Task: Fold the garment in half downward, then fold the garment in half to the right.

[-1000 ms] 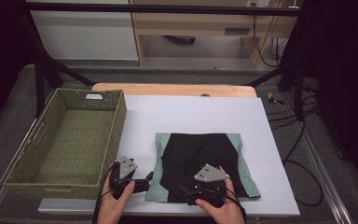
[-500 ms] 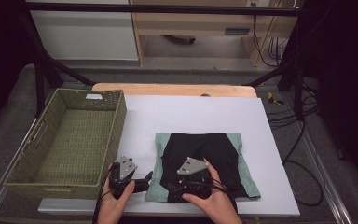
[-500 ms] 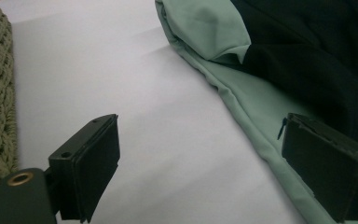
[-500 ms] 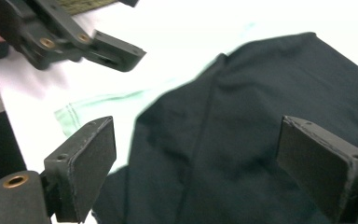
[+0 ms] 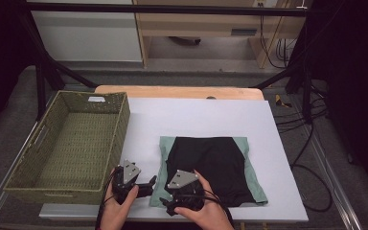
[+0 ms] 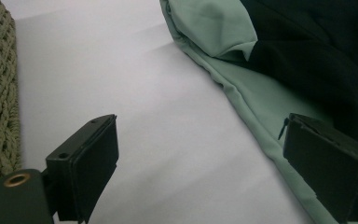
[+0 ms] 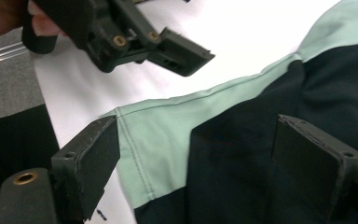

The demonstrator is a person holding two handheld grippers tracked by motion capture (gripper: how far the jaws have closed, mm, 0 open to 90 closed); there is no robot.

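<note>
A white table top carries the work, with a wooden strip along its far edge, a dark frame around it and cables trailing on the floor to the right. On its left stands a woven green basket, which has a small pale label on its far rim; whatever is written there is too small to read. No other writing can be made out.

Compared with a second ago, the right gripper has slid leftward along the near edge of the folded garment, from about its middle to its near left corner. The left gripper sits where it did, on the bare table between the basket and the cloth. The garment, mint green with a broad black panel, lies flat in the near middle of the table, unchanged in place and shape.

The right gripper's jaws stand wide apart and have just been closing slightly; in the right gripper view they straddle the corner of the garment, with green and black cloth lying between them, and the pads do not press on it. The left gripper is also wide open: in the left gripper view one jaw hangs over white table and the other over the green hem of the garment, with nothing gripped
</note>
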